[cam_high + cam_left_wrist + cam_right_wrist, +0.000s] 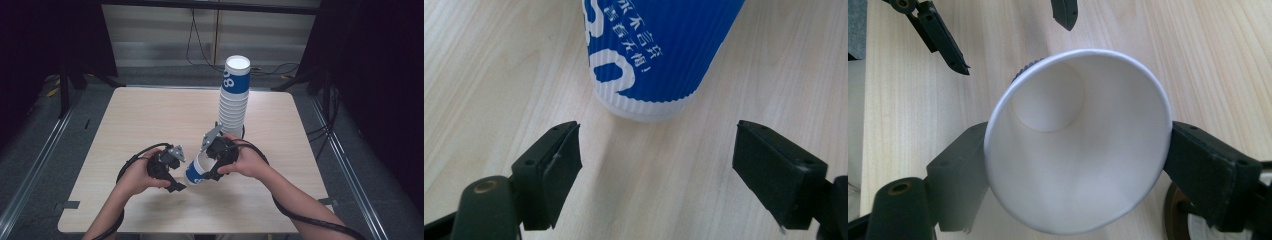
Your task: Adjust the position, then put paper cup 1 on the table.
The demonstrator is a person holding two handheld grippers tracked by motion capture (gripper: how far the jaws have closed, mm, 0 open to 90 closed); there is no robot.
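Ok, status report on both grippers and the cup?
Right gripper shut on blue cup, tilted. Left gripper open, facing its base. Cup stack behind, clear.

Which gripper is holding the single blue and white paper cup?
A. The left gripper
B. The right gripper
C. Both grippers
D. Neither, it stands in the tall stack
B. In the right gripper view the right gripper has its black jaws pressed on either side of the blue and white ribbed paper cup near its white rim, while the left gripper stands open with the cup's base just beyond its jaws.
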